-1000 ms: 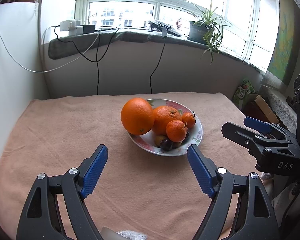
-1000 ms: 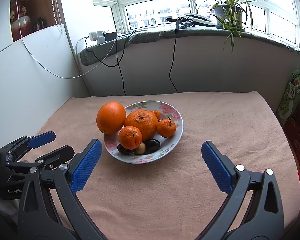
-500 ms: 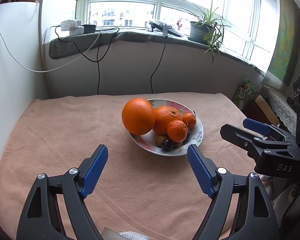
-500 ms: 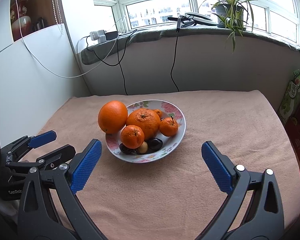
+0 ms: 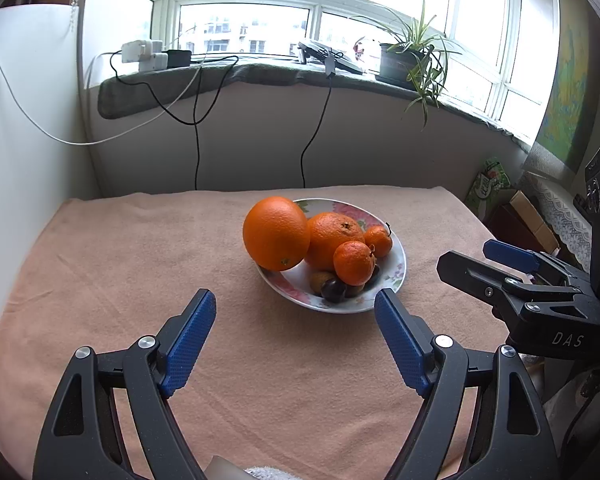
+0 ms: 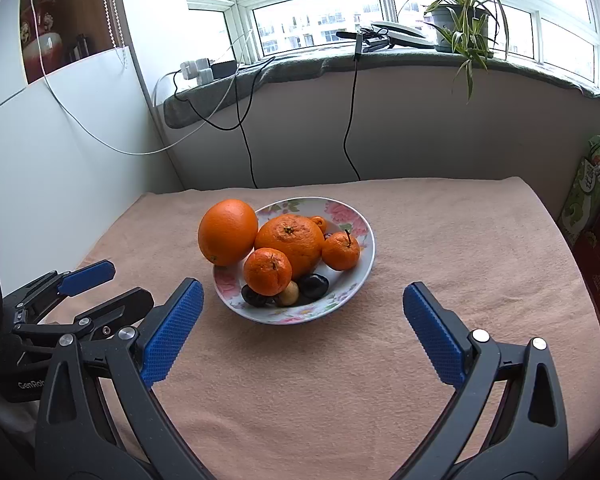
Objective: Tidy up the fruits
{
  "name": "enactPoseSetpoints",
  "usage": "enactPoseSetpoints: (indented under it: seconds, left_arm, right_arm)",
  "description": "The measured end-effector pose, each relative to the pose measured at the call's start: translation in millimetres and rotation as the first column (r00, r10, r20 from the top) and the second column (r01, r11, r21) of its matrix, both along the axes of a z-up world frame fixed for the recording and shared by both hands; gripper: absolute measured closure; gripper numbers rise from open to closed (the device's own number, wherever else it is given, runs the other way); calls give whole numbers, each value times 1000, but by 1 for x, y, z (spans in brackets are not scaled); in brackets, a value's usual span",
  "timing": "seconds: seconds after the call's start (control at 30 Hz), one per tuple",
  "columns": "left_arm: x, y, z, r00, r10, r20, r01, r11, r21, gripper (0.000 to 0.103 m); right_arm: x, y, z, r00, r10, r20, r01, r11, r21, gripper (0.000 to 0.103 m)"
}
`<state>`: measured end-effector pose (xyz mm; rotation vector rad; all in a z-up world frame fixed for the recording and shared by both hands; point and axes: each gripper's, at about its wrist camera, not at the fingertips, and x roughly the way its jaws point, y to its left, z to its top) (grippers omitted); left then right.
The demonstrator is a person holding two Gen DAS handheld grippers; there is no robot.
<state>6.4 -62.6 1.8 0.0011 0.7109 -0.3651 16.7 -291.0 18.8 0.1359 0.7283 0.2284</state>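
**A:** Where do your fruits sit right now?

**B:** They are all in the floral bowl (image 6: 356, 276), which stands on the peach cloth (image 6: 340, 380) near the middle of the table. The large orange (image 6: 227, 231) perches on the bowl's left rim and leans against the knobbly tangerine (image 6: 294, 242) at the centre. That orange is slightly egg-shaped: its long axis runs nearly upright, tilted a little, with the navel end pointing down toward you.

**A:** And the smaller ones?

**B:** A mandarin (image 6: 267, 271) lies in front of the tangerine, stem scar facing up and toward you. Another small mandarin (image 6: 340, 252) sits to the right, its stalk pointing upward. Beneath them you have two dark round fruits (image 6: 314, 286) and a pale brown one (image 6: 287, 295) on the near side of the bowl. A bit of orange peeks out behind the tangerine; you cannot make out whether it is a whole fruit.

**A:** What about your grippers?

**B:** Your left gripper (image 5: 296, 338) hovers short of the bowl, jaws spread wide with only cloth between the blue pads (image 5: 188, 338). Your right gripper (image 6: 300, 328) is likewise spread wide and holds nothing, its pads flanking the bowl's near edge in its own view without touching it. Both point downward at a slant toward the bowl, side by side.
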Motion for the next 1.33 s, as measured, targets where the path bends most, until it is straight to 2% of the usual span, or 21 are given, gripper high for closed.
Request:
enactPoseSetpoints:
  seconds: [1.33]
  left_arm:
    - [-2,0,0,1000,5,27,-5,1000,4,21]
  right_arm:
    - [3,-1,-9,1000,-5,-21,6,1000,6,1]
